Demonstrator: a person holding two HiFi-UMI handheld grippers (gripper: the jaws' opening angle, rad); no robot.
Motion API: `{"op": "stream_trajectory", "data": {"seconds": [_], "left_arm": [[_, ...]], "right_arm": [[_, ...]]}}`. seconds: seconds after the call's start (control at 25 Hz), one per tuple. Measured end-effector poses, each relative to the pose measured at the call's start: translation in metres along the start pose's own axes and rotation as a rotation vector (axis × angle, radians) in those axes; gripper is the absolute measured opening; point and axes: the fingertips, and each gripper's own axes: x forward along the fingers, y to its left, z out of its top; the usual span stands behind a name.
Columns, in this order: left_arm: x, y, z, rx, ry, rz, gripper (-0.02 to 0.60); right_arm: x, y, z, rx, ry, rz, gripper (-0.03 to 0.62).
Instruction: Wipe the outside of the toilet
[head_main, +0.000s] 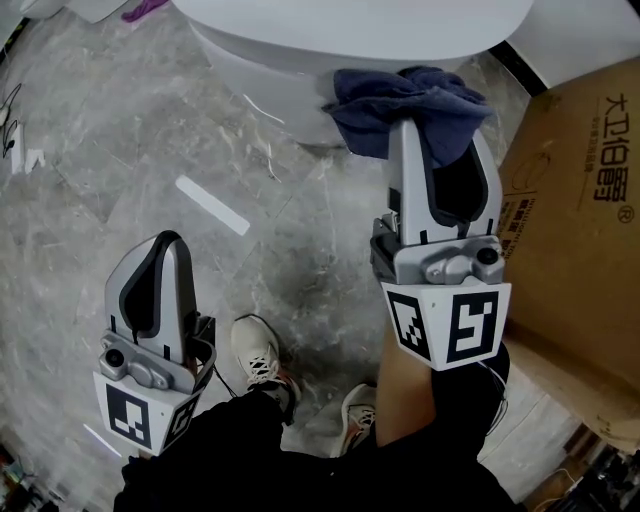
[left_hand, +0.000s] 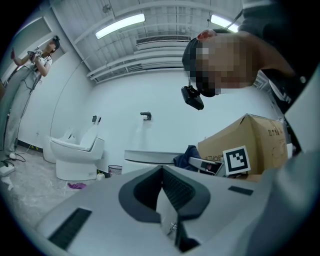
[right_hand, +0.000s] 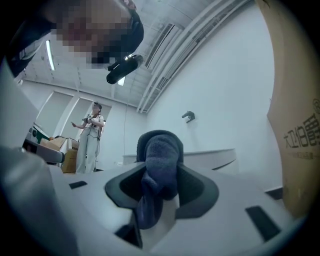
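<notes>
Right gripper (head_main: 428, 135) clamped on dark blue cloth (head_main: 400, 100), bunched at its tips: soft, limp, light; best held mid-bunch. Toilet (head_main: 330, 40) just ahead of tips: hard, smooth, fixed. Left gripper (head_main: 165, 250) jaws together, empty, well back.

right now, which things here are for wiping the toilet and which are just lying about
For the job: toilet; blue cloth; right gripper, shut on the cloth.

Lying about: cardboard box; white strip on the floor; purple scrap; left gripper, shut, empty.
</notes>
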Motion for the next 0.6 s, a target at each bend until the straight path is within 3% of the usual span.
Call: {"op": "stream_trajectory", "data": {"seconds": [0.6], "left_arm": [[0.005, 0.008, -0.011, -0.029, 0.015, 0.000, 0.011]], "right_arm": [[0.008, 0.005, -0.039, -0.090, 0.009, 0.002, 0.158]]}}
